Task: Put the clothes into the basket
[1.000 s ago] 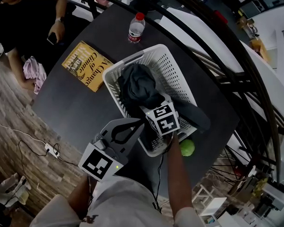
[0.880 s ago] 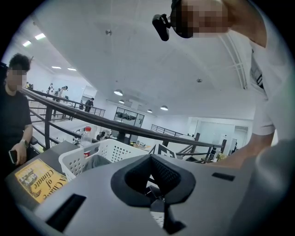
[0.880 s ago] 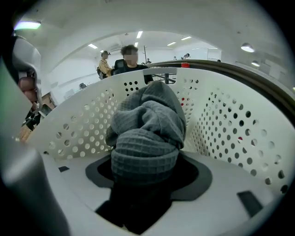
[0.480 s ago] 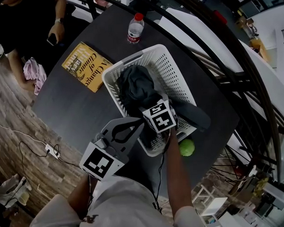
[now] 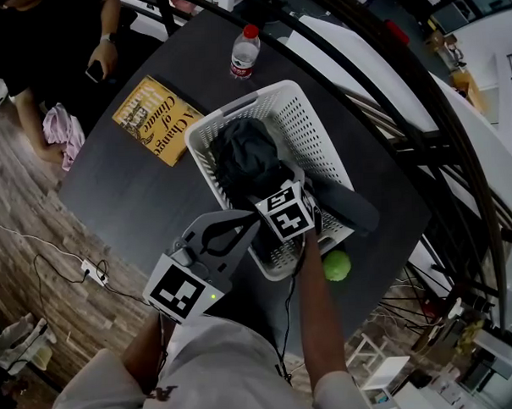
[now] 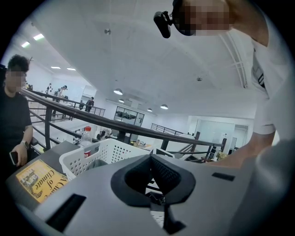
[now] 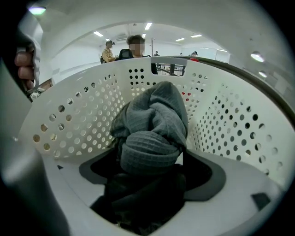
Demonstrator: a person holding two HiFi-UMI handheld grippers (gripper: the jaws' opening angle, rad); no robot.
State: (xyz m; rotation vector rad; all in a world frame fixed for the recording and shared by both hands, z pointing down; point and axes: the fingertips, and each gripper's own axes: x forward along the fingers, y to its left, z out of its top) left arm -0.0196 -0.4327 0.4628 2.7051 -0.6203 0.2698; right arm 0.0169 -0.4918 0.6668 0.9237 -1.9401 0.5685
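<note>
- Head view: a dark round table [image 5: 137,204] stood over a wood-plank floor [image 5: 28,218], with a black railing [image 5: 405,133] curving past it. On the table were a yellow book [image 5: 157,119], a water bottle [image 5: 244,49], a green ball [image 5: 336,264] and the white basket [image 5: 320,124]. The clothes [image 5: 250,157] were bundled inside the basket, one dark end draped over its rim.
- Same view: the right gripper [image 5: 293,188] dipped into the basket, while the left gripper [image 5: 250,223] hung just outside its near wall.
- Left gripper view: only here did the ceiling lights [image 6: 118,91] and the long bright hall show. The jaws were together, with nothing between them.
- Right gripper view: only here did the basket's inside show up close. The jaws stood wide apart and had just been opening, with the grey ribbed clothes between them above a darker piece.
</note>
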